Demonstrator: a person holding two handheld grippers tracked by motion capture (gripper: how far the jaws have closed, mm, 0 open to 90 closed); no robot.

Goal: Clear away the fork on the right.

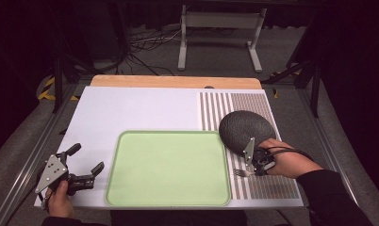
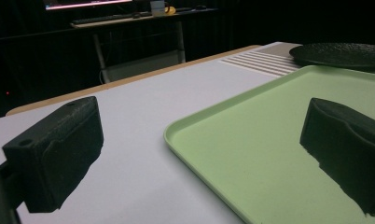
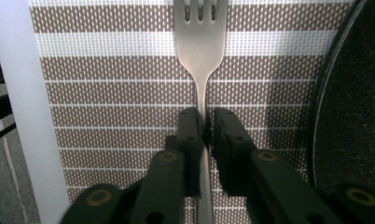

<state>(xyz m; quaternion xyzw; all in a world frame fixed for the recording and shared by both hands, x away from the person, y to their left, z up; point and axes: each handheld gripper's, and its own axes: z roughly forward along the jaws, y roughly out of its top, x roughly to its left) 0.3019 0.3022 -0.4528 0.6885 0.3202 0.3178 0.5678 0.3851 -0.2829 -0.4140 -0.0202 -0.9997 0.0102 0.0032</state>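
a white table [image 1: 131, 110] carries a pale green tray [image 1: 168, 167] at its middle near edge and a brown-and-white striped placemat [image 1: 267, 183] on its right part. a dark, rough-surfaced round plate [image 1: 242, 127] rests on the placemat, its left edge just beside the tray's far right corner. the right gripper [image 1: 254, 170], held in the person's right hand [image 1: 286, 162], lies low over the placemat just in front of the plate and points toward the tray; its jaws are closed on the handle of a metal fork [image 1: 242, 173], whose tines point left, toward the tray's right rim. in the right gripper view the two black jaws pinch the narrow neck of the fork [image 3: 200, 51] from both sides, the tines reach away over the striped placemat [image 3: 111, 102], the plate [image 3: 353, 107] shows as a dark curve along the right side, and a strip of white table [image 3: 22, 102] runs down the left. whether the fork touches the placemat or is held just above it cannot be told. the left gripper [image 1: 86, 168] sits in the person's left hand [image 1: 60, 200] at the table's near left corner, just beside the tray's left rim, with its jaws spread wide apart and nothing between them. in the left gripper view one jaw stands over the white table [image 2: 143, 116] and the other over the green tray [image 2: 251, 135], with the plate [image 2: 339, 53] at the far right.
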